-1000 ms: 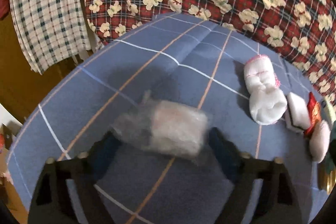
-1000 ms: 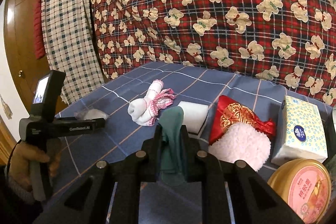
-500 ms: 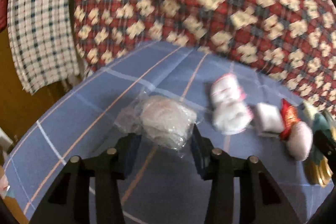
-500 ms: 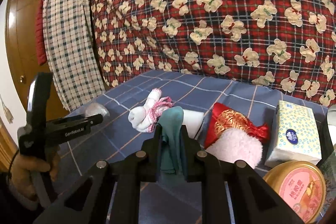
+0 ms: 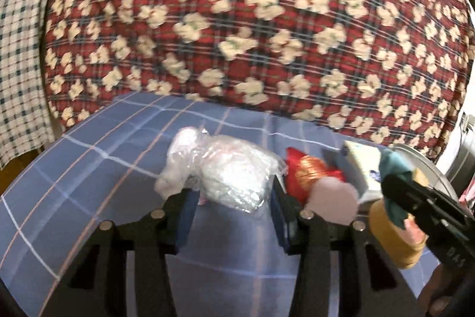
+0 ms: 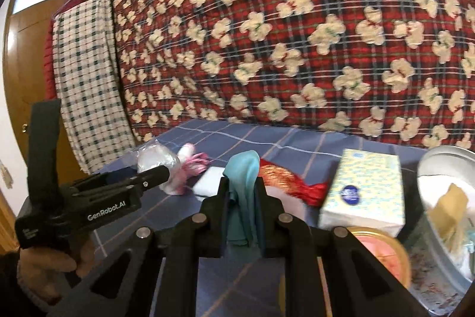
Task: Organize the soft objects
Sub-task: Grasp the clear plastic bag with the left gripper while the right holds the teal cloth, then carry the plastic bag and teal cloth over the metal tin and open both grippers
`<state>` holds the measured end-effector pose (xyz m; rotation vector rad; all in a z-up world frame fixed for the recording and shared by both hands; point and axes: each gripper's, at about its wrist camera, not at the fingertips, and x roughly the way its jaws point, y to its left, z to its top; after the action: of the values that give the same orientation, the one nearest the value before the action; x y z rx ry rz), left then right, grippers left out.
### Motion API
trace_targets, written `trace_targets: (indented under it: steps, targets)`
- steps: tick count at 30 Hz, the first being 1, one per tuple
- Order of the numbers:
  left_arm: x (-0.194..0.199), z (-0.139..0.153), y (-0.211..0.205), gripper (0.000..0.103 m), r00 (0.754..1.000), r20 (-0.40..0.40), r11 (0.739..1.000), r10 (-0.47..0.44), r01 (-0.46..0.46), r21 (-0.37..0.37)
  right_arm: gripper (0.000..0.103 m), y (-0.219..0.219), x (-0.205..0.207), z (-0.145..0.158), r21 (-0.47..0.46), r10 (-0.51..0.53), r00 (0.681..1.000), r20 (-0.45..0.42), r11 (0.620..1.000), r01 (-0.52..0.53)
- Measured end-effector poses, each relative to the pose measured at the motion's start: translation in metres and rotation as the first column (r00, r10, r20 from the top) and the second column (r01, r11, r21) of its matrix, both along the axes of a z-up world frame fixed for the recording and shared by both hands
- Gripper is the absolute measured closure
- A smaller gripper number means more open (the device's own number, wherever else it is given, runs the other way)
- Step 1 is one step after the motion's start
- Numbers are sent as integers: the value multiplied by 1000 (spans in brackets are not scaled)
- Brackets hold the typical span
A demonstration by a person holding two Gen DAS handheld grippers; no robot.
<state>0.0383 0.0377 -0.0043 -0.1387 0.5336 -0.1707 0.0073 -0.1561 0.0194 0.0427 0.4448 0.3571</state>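
I have my left gripper (image 5: 231, 198) clamped on the plastic-wrapped bundle (image 5: 225, 171), its jaws having just closed onto the crinkly wrap, and the bundle is carried clear of the blue checked sheet (image 5: 89, 168). My right gripper (image 6: 242, 198) is pinched tight on the teal cloth (image 6: 243, 186). Taking the tissue box (image 6: 365, 189) as my landmark, the open tin (image 6: 445, 228) stands just to its right, so the cloth-bearing right hand is nearer that tin, while the bundle lies well to the box's left, its long axis running across the jaws. I judge the tin to be the destination, though its inside is cut off at the frame edge and the left view is smeared by motion.
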Motion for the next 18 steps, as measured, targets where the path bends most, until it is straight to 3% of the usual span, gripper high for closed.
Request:
trace_targets:
  steps: [10,14,18]
  targets:
    - [7,21,-60,58,994,75,997,-74,73,15,86,-40,1,7,28,-83,996,28,996,83]
    - [8,24,-73,58,993,85,997,-77,76,16,86,-49,1,6,82,-47,999,1,996,47]
    - [7,18,-77,58,994,68,996,-84,83,14,86,-42,-1,3,67,-13,1000,-14,998,14]
